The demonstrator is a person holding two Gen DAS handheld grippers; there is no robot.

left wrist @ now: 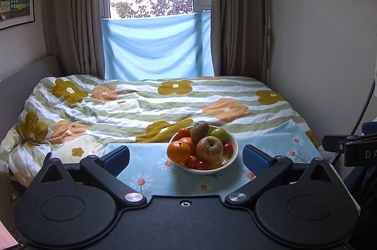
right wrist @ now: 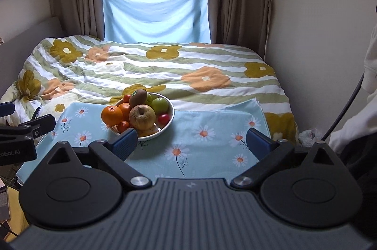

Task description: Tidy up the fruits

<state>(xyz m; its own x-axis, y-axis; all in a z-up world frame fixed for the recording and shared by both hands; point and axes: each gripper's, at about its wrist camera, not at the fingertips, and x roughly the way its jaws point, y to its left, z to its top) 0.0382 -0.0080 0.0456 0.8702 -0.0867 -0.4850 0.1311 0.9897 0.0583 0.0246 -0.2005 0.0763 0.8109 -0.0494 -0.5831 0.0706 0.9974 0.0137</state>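
A white bowl (left wrist: 232,157) sits on the daisy-print cloth (right wrist: 207,132), toward its far left part, heaped with fruit: a large orange (left wrist: 178,151), a brownish apple (left wrist: 209,148), a kiwi (left wrist: 199,130), a green apple (left wrist: 221,135) and cherry tomatoes (left wrist: 202,165). Left gripper (left wrist: 186,155) and right gripper (right wrist: 192,141) both gape wide, holding nothing, short of the bowl.

I see a white bowl (left wrist: 232,157) heaped with fruit — a kiwi (left wrist: 199,130) on top, a brownish apple (left wrist: 209,148) in front, an orange (left wrist: 178,151) at left, a green apple (left wrist: 221,134) behind, small red tomatoes (left wrist: 202,165) low down.
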